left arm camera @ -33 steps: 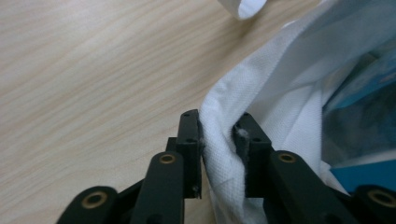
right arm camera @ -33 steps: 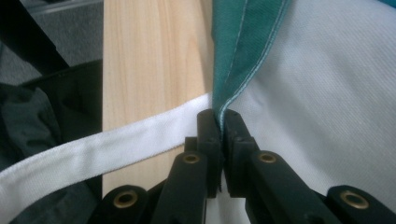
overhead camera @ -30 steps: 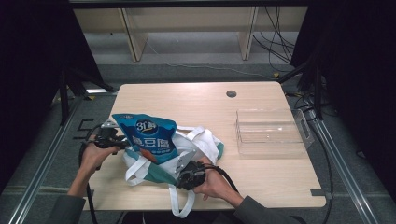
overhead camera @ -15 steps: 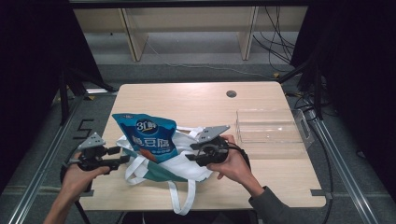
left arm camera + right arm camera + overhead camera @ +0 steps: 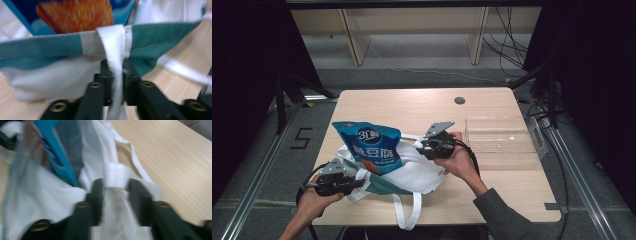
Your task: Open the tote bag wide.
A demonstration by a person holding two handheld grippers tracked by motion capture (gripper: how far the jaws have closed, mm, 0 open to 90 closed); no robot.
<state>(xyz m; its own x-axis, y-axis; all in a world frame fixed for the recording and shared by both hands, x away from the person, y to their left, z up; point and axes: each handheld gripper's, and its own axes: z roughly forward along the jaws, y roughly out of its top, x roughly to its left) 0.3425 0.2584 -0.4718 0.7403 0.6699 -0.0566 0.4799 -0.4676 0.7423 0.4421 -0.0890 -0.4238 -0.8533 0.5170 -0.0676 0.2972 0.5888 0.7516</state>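
This looks like a lab set up for recording. A plain wooden table [image 5: 422,107] stands on a grey floor between metal rails [image 5: 254,165], with a "5" marked on the floor [image 5: 301,138] at the left. Black curtains [image 5: 242,75] close both sides, loose cables [image 5: 507,50] trail at the far right, and bare wooden shelving [image 5: 412,30] lines the far wall.
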